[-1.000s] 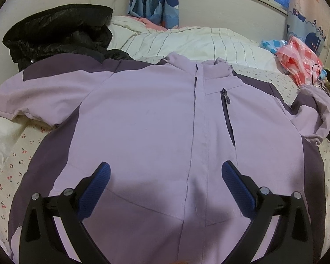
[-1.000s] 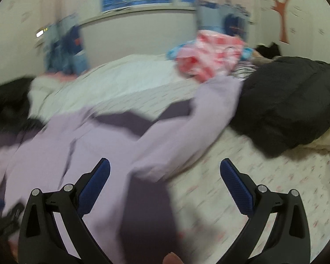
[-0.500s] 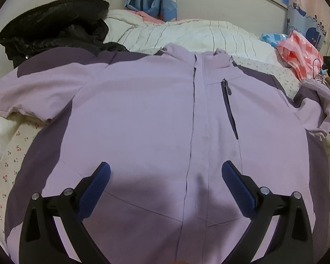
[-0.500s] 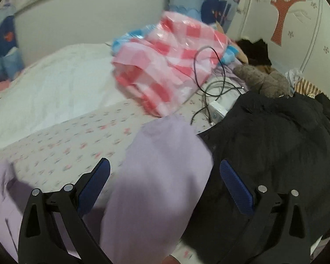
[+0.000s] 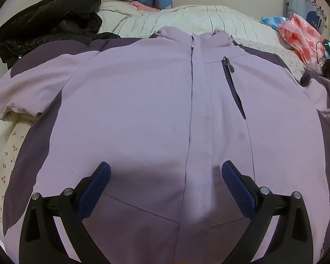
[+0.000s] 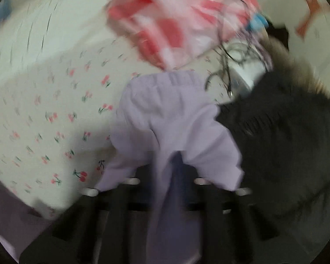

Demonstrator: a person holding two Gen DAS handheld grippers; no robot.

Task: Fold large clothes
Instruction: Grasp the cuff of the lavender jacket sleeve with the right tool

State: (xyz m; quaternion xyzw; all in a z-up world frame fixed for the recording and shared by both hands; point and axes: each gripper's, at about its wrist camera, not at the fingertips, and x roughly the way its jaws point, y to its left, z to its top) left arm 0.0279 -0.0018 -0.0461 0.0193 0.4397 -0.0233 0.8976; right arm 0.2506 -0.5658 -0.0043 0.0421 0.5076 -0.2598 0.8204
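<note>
A lilac jacket (image 5: 143,101) with dark purple side panels lies front up and zipped on the bed, collar at the far end. My left gripper (image 5: 166,169) hovers open just above its lower front, with nothing between the blue pads (image 5: 94,189). In the blurred right wrist view, the jacket's lilac sleeve (image 6: 171,114) lies on the cherry-print sheet (image 6: 55,110), cuff pointing away. My right gripper (image 6: 176,171) is closing on that sleeve, and the cloth bunches up between its jaws.
A black puffer coat (image 5: 48,19) is heaped at the far left, beside a striped quilt (image 5: 187,19). A pink checked bag (image 6: 176,19) and a cable (image 6: 228,66) lie beyond the cuff. A black coat (image 6: 286,143) presses against the sleeve's right side.
My right gripper swept right along the sleeve toward its cuff and went from wide open to shut on it. The left gripper sank a little closer to the jacket front.
</note>
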